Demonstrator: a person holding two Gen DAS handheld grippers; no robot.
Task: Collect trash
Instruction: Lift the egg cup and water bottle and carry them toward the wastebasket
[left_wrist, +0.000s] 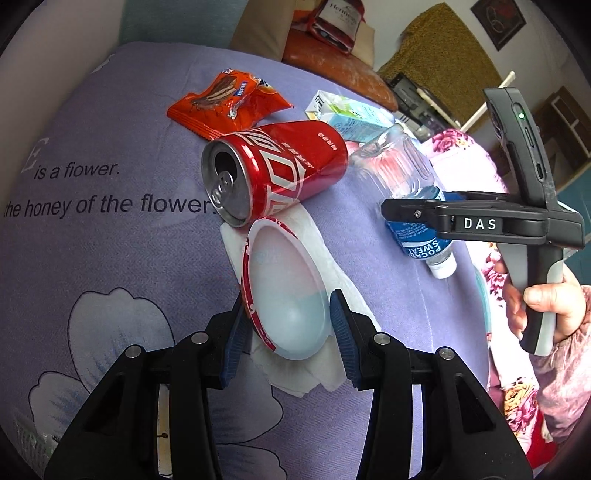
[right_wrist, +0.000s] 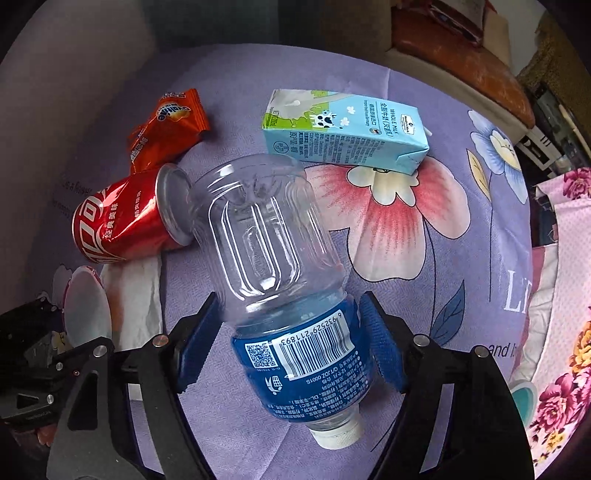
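My left gripper (left_wrist: 288, 306) is shut on a white paper cup (left_wrist: 284, 280) with a red rim, squeezed to an oval over a white tissue (left_wrist: 236, 240). A red soda can (left_wrist: 277, 170) lies on its side just beyond the cup. In the right wrist view a clear plastic bottle (right_wrist: 266, 240) with a blue label and white cap lies between the fingers of my right gripper (right_wrist: 290, 299). The right pad is close against the label and a narrow gap shows at the left pad. An orange snack wrapper (right_wrist: 166, 125) and a light blue milk carton (right_wrist: 347, 133) lie farther back.
Everything lies on a purple flowered bedsheet (left_wrist: 110, 240). A person's hand (left_wrist: 543, 299) holds the right gripper's handle at the right. Pink flowered fabric (right_wrist: 569, 258) borders the sheet on the right. An orange cushion (left_wrist: 332, 66) sits at the back.
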